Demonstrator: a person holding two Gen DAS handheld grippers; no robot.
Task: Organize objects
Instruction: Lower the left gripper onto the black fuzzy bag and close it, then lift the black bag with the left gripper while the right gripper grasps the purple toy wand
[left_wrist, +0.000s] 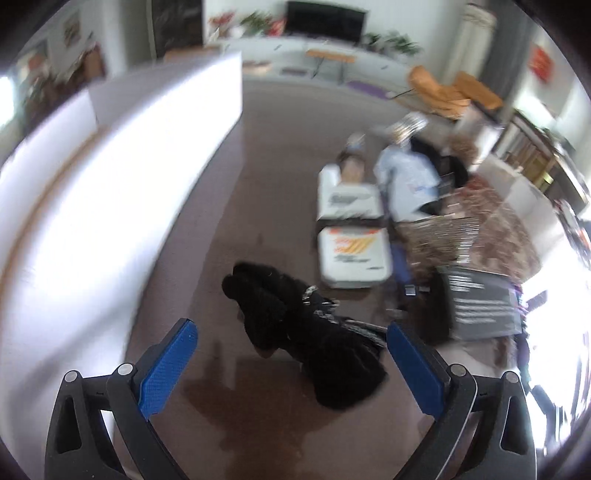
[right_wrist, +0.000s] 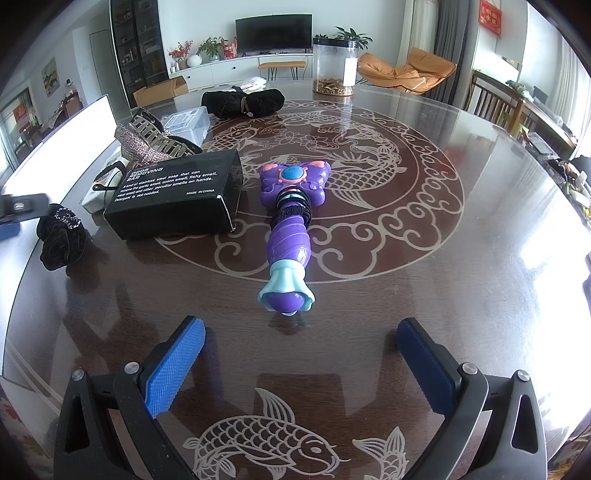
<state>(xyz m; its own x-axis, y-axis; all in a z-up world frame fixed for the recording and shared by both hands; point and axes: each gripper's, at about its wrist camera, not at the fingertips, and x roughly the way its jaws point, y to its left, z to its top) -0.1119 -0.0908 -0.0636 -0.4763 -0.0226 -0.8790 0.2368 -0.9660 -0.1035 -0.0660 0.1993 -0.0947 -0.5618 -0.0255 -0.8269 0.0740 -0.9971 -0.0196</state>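
Observation:
My left gripper (left_wrist: 291, 363) is open, its blue pads either side of a black velvet scrunchie (left_wrist: 295, 332) lying on the dark table; the view is blurred. The same scrunchie (right_wrist: 61, 236) shows at the far left of the right wrist view, with a left fingertip (right_wrist: 22, 206) just beside it. My right gripper (right_wrist: 301, 363) is open and empty, low over the table, just short of the base of a purple toy wand (right_wrist: 290, 236) with black hair ties around its neck. A black soap box (right_wrist: 177, 195) lies left of the wand.
A white board (left_wrist: 122, 184) stands left of the scrunchie. White boxes (left_wrist: 351, 236), a glittery hair clip (right_wrist: 155, 144), a clear plastic case (right_wrist: 186, 123), a black velvet roll (right_wrist: 243, 101) and a clear jar (right_wrist: 334, 66) sit on the round patterned table (right_wrist: 424, 229).

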